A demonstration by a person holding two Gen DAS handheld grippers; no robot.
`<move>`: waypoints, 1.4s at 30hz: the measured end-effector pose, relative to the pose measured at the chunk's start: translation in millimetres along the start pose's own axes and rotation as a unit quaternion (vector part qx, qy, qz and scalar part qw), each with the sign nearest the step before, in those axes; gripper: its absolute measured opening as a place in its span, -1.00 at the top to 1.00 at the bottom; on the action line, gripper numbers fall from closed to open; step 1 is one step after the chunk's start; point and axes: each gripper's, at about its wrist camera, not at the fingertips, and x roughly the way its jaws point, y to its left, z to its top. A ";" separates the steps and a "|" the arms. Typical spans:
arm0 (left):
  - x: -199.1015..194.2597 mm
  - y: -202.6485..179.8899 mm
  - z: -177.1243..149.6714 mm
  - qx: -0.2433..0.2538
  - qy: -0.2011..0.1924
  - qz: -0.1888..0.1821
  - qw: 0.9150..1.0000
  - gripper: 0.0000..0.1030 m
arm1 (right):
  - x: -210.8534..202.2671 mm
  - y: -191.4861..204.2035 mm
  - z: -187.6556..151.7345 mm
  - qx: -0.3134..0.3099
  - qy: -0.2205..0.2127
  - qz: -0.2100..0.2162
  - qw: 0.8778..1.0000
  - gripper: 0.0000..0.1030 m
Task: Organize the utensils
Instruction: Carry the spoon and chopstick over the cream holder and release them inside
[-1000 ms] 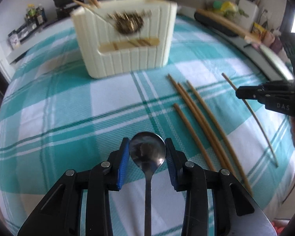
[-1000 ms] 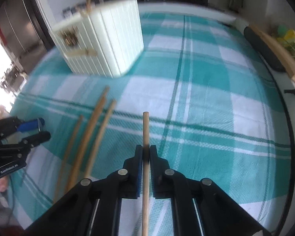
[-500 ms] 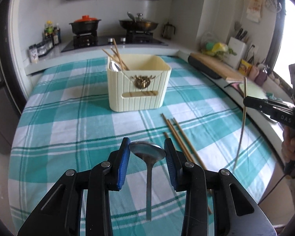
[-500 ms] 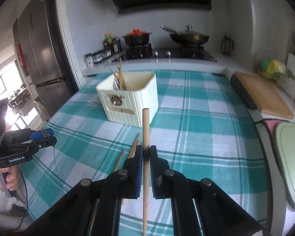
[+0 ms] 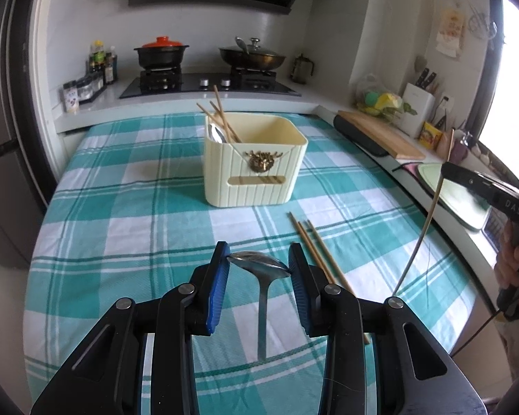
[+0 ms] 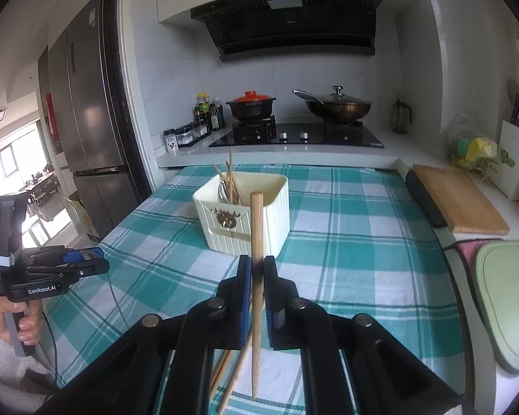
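My left gripper (image 5: 258,264) is shut on a metal spoon (image 5: 261,294) by its bowl and holds it above the checked tablecloth, handle hanging down. My right gripper (image 6: 256,269) is shut on a wooden chopstick (image 6: 256,228) held nearly upright; it also shows in the left wrist view (image 5: 429,214). A cream utensil box (image 5: 254,167) stands at the table's middle with chopsticks and a spoon inside; it also shows in the right wrist view (image 6: 245,218). Three chopsticks (image 5: 311,242) lie on the cloth to the right of the spoon.
A stove with a red-lidded pot (image 5: 161,52) and a wok (image 5: 252,55) stands behind the table. A wooden cutting board (image 5: 380,135) and a knife block (image 5: 418,107) are on the counter at right. A fridge (image 6: 86,121) stands at left.
Both grippers have risen from the table and tilted up, lifting the spoon and the chopstick off the cloth. The box now appears farther away.
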 end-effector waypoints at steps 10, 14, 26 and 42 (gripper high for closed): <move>-4.8 13.3 10.9 -0.008 -0.001 -0.001 1.000 0.32 | 6.6 -3.0 11.1 -0.009 0.001 -0.005 1.000 0.86; -3.8 21.2 18.8 -0.015 0.003 -0.008 1.000 0.33 | 16.0 -3.5 16.3 -0.020 0.013 -0.006 1.000 0.86; -29.4 32.9 116.3 0.011 -0.055 0.004 0.998 0.33 | 52.7 -8.6 82.5 -0.034 0.003 0.007 0.999 0.86; 74.0 44.4 236.5 -0.030 -0.146 0.060 0.987 0.33 | 140.1 7.4 183.6 -0.053 -0.134 0.003 0.989 0.86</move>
